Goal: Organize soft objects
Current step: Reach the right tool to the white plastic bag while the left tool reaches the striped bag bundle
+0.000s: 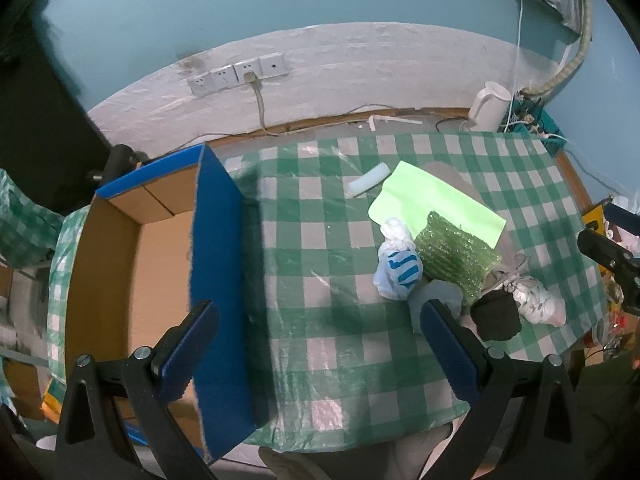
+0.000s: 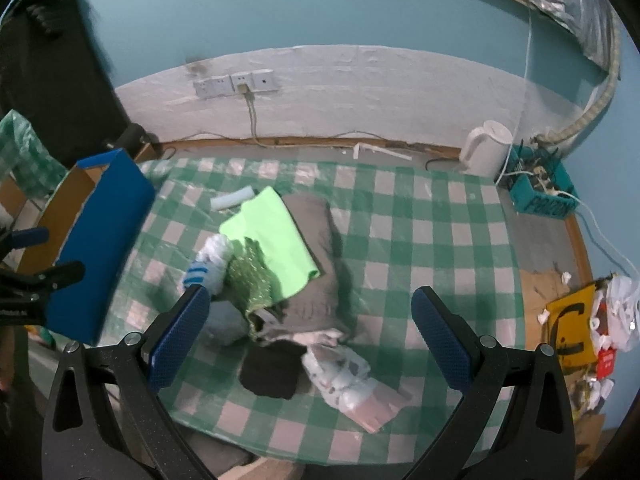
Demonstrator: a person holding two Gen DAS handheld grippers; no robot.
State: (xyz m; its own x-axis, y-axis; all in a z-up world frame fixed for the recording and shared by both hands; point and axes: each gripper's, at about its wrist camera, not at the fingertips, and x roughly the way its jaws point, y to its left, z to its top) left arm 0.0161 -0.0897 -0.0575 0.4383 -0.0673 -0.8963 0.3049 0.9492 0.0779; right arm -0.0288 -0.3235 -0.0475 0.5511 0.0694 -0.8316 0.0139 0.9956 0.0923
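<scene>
Teal wall above a white lower band with a row of sockets [image 1: 240,74] forms the backdrop; below it a table carries a green-and-white checked cloth [image 1: 320,240].

Left wrist view: the left gripper [image 1: 318,344] is spread wide and holds nothing, hovering over bare cloth. Its left finger overlaps the blue-sided cardboard box [image 1: 216,264], whose brown interior lies to the claw's left. Ahead and to the right of the claw lies the pile of soft objects: a lime-green sheet [image 1: 436,200], green bubble wrap [image 1: 452,256] on it, a white bag with blue stripes [image 1: 398,270] just beside the wrap, a black cloth [image 1: 496,316] and a crumpled white bag [image 1: 538,304] near the right finger. A white foam tube [image 1: 368,180] lies farther ahead, apart from the pile. A white kettle [image 1: 490,106] stands at the far right edge.

Right wrist view: the right gripper [image 2: 310,336] is likewise wide open and empty. Between and just ahead of its fingers lie the black cloth [image 2: 272,372], the crumpled white bag [image 2: 344,376], a folded grey cloth [image 2: 316,256] and the lime-green sheet [image 2: 272,236]. The bubble wrap [image 2: 250,280] and striped bag [image 2: 200,274] sit by the left finger. The box [image 2: 100,240] is far left; a teal basket [image 2: 540,196] stands far ahead to the right.
</scene>
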